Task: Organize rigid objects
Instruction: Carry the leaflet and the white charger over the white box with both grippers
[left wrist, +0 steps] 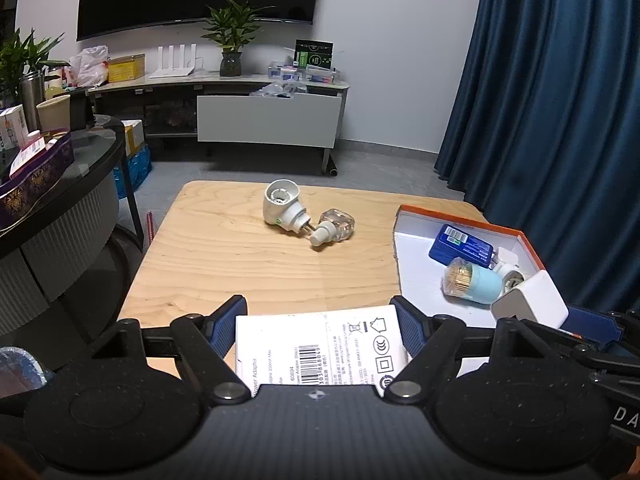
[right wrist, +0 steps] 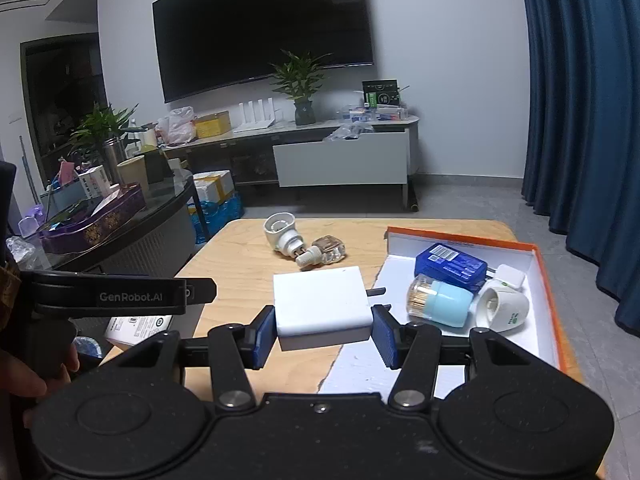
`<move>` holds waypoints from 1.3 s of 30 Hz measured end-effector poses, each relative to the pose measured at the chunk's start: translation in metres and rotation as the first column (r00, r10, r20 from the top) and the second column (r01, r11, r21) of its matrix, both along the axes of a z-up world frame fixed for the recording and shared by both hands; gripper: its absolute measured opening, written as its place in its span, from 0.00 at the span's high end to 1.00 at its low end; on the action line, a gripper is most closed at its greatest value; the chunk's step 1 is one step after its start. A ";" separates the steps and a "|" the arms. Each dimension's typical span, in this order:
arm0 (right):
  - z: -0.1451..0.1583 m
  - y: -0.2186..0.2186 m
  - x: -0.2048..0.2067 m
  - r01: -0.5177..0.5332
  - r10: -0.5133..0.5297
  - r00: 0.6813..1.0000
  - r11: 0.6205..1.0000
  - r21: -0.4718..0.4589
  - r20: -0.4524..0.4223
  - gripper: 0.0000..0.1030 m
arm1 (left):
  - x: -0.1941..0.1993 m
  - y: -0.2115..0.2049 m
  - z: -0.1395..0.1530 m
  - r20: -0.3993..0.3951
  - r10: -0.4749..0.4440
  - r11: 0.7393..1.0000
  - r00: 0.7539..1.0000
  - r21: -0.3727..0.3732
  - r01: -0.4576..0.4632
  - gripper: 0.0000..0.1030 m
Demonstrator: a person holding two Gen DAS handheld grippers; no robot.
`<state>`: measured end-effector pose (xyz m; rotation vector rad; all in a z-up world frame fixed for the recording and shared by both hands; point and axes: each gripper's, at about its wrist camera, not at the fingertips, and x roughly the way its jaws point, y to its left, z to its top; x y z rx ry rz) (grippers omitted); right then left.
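Nearest the lens, the left gripper (left wrist: 320,332) clamps a white printed adapter box (left wrist: 320,350) between its 2 blue pads. The right gripper (right wrist: 324,330) grips a smooth white power adapter (right wrist: 322,302), prongs pointing right toward the orange-rimmed tray (right wrist: 536,264) beside it. Ahead on the wooden table (left wrist: 224,256) lie a white plug-in diffuser (left wrist: 282,206) and a clear refill bottle (left wrist: 336,226), touching.

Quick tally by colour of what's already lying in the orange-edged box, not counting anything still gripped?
Orange-edged box contents:
Blue: 1, blue packet
Light blue: 1, toothpick holder
White: 2, plug-in diffuser, small white plug
Total: 4
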<state>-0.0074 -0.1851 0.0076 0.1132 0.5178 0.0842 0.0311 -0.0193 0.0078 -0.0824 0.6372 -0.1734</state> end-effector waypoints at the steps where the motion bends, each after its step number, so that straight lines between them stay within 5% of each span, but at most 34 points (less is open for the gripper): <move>1: 0.000 -0.001 -0.001 0.002 -0.002 1.000 1.000 -0.001 0.001 0.40 | 0.000 -0.001 0.000 -0.001 -0.003 1.000 1.000 -0.003 0.003 0.23; 39: 0.011 -0.044 -0.030 0.143 -0.143 0.989 0.990 0.000 0.021 0.40 | -0.001 -0.048 0.010 -0.005 -0.139 0.990 0.990 -0.036 0.138 0.23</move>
